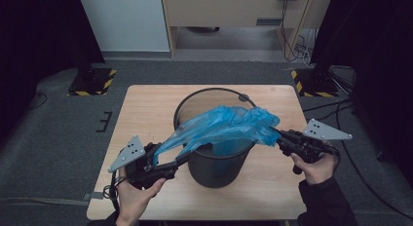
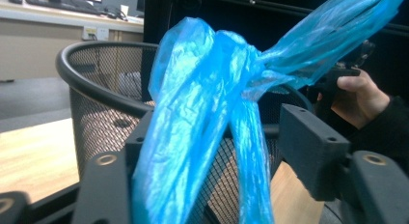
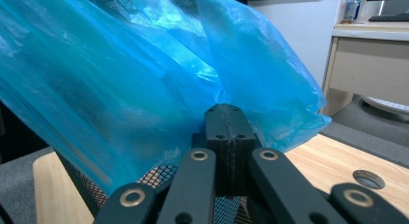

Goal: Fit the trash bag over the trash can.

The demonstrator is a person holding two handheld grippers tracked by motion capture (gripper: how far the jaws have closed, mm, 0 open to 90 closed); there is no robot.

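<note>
Blue plastic bag [image 1: 224, 126] is stretched over the mesh bin [image 1: 214, 165] on the table [image 1: 141, 119] — thin, limp, slippery film, easily torn. Right gripper [image 3: 226, 119] is clenched on one edge; left gripper [image 2: 212, 137] stands parted, film draped between unpinched. Best gathered at the rim — bunched folds.

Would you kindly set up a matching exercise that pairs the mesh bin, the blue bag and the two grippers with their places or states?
Things:
1. blue plastic bag
2. black mesh waste bin
3. left gripper
4. right gripper

Places or states:
A. jaws pressed together on a bag edge
B. stands upright on the wooden table
C. jaws apart, with bag film hanging between them
D. stretched across the bin's rim

Pairs: 1-D, 2-B, 3-C, 4-A
</note>
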